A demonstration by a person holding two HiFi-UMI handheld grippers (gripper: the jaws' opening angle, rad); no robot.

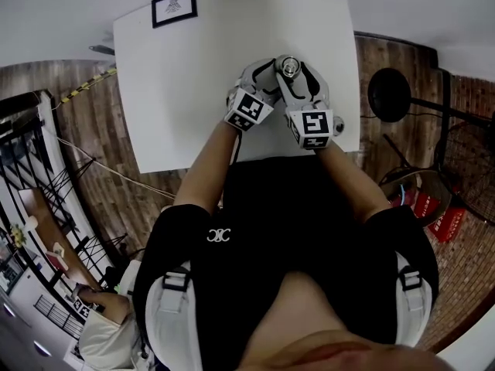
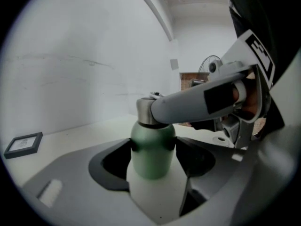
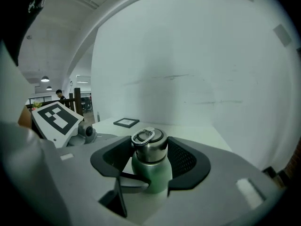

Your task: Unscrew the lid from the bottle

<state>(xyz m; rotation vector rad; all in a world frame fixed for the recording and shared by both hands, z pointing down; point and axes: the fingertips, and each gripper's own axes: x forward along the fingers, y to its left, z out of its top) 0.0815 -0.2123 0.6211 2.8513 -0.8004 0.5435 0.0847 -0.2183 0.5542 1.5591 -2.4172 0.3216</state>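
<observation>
**Head view:** white table (image 1: 201,68) fills upper centre, w/ a small framed pic (image 1: 174,7) at its upper-left corner. Both grippers meet at the bottle (image 1: 289,68), upper centre-right of frame, near the table's right side. L gripper (image 1: 267,82) comes in from lower left. R gripper (image 1: 297,79) comes from below, jaws either side of the bottle top.

**Left gripper view:** green bottle body at centre, upright on the table. Both pads press its sides, so the L gripper is clamped on it. Steel lid (image 2: 143,111) is still on top. One R gripper finger (image 2: 188,102) lies against the lid, reaching in from the right.

**Right gripper view:** lid sits centre-frame between the jaws, w/ a ring (image 3: 142,136) on top. Jaws are wide, pads just beside the lid each side, no squeeze to be seen. Green body shows below the lid. L gripper is at the left edge. Framed pic lies flat on the table behind the lid, left of centre.
</observation>
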